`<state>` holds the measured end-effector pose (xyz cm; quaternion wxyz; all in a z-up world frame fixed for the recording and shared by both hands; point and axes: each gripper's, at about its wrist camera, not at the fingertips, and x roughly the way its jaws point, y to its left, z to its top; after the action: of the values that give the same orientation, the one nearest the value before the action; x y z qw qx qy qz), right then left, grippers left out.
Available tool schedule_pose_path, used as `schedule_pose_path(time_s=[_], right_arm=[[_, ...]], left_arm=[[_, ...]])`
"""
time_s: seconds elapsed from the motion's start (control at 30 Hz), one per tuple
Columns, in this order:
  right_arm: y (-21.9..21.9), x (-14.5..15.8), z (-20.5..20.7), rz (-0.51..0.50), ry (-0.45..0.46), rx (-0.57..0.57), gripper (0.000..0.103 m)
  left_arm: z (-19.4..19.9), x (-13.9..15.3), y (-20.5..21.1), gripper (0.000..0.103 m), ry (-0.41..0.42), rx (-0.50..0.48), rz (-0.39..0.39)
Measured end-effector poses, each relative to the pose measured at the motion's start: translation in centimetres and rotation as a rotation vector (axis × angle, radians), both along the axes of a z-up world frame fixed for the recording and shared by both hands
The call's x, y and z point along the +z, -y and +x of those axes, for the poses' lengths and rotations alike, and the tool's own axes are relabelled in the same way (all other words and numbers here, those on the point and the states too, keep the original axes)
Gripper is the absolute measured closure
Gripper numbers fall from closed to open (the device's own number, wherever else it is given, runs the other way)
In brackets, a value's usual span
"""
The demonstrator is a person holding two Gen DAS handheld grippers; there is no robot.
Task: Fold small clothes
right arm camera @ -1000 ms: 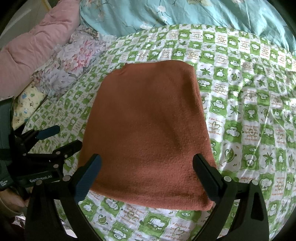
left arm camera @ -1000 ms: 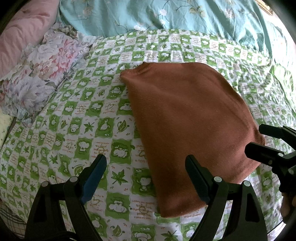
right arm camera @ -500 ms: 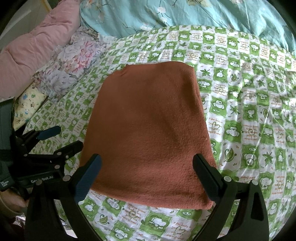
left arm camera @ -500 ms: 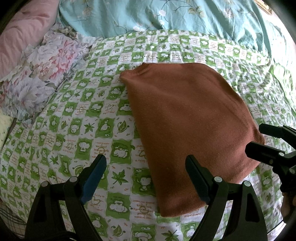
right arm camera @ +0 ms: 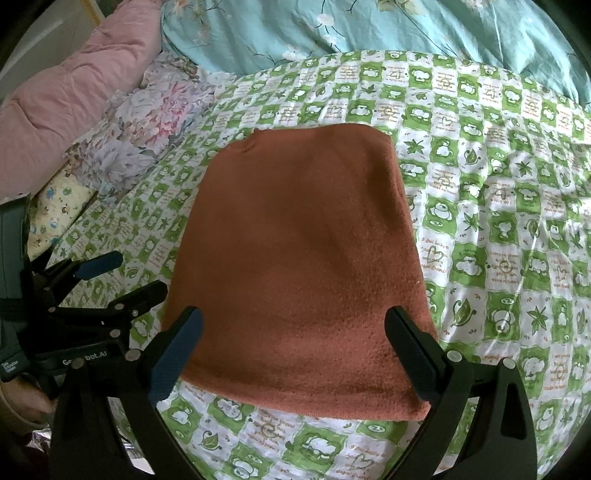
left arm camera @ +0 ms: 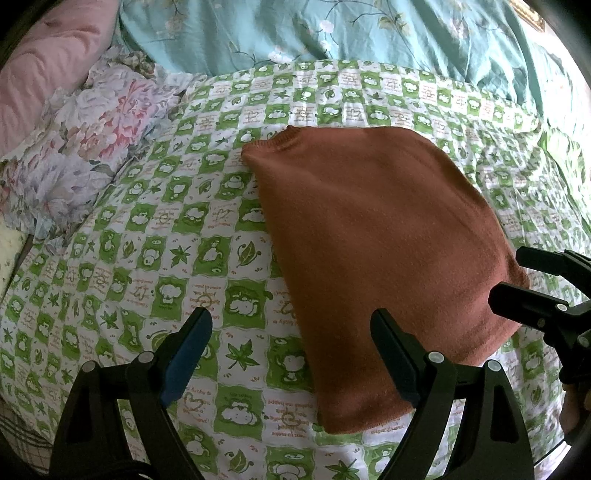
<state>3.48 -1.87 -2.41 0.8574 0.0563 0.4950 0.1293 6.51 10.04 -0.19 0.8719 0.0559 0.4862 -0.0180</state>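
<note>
**Folded rust garment flat on the bed, both claws wide and empty**

The rust-brown garment [right arm camera: 299, 266] lies folded into a rounded rectangle of soft, fuzzy knit, a ribbed edge at its far corner. It rests on a bedsheet [right arm camera: 498, 229] checked in green and white with leaf and animal prints. The right claw [right arm camera: 295, 350] hovers over its near edge, the left claw [left arm camera: 291, 350] over its near-left edge, both spread wide, gripping nothing. Beyond lie a floral pillow [left arm camera: 92, 147], a pink quilt [right arm camera: 70, 96] and a teal cover [left arm camera: 351, 33].
</note>
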Motion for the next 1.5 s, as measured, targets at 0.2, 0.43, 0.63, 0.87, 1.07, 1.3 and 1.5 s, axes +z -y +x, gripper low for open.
schedule_pose_path(time_s=[0.2,0.43,0.63,0.87,1.07,1.3,1.5], right_arm=[[-0.05,0.04,-0.02,0.001,0.000,-0.002,0.004],[0.03,0.04,0.01,0.003,0.000,-0.002,0.004],[-0.01,0.14,0.01,0.003,0.001,0.001,0.004],[0.08,0.13,0.02,0.004,0.000,0.000,0.004],[0.07,0.15,-0.03,0.005,0.000,-0.004,0.004],[0.16,0.20,-0.01,0.005,0.001,-0.002,0.004],[0.21,0.19,-0.04,0.007,0.001,-0.003,0.004]], left_arm=[[0.07,0.05,-0.12,0.015,-0.001,0.000,-0.001],[0.08,-0.01,-0.13,0.015,0.000,-0.001,0.000],[0.07,-0.02,-0.12,0.015,0.001,-0.001,0.001],[0.06,0.02,-0.06,0.015,0.002,-0.002,0.003],[0.03,0.02,-0.05,0.015,0.002,-0.001,0.003],[0.08,0.08,0.02,0.015,0.003,-0.004,0.005],[0.05,0.11,0.06,0.015,0.003,-0.004,0.006]])
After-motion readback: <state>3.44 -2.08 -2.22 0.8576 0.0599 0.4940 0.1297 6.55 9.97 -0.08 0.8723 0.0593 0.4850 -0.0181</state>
